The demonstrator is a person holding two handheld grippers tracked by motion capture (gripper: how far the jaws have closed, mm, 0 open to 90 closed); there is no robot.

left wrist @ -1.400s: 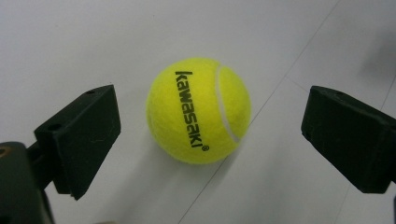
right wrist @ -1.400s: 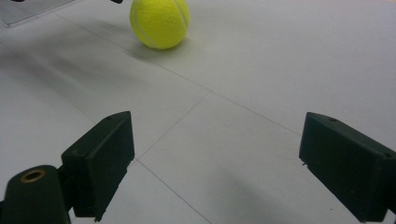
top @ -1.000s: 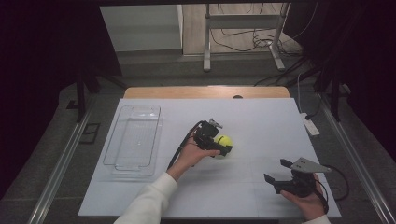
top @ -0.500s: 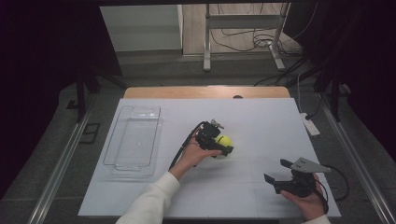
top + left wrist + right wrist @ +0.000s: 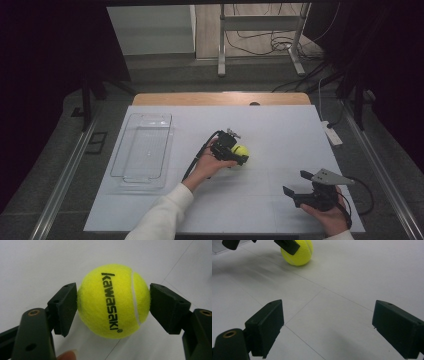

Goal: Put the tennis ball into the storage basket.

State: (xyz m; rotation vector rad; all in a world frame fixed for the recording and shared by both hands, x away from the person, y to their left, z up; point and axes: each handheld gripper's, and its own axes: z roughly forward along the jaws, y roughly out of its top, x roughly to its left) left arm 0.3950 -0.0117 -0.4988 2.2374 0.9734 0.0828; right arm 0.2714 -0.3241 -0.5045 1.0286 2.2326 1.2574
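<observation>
Left hand-held gripper clamping tennis ball, lettering lengthwise

L gripper jaws just closed, clamped; R gripper jaws wide, low.

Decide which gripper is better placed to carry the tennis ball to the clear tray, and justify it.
Left. The left gripper is already shut on the tennis ball, its jaws having just closed, and sits nearer the clear tray. The right gripper is open near the table's front edge.

The fuzzy yellow-green tennis ball has black letters (and a white seam); the flat desk is white, the jaws black.
</observation>
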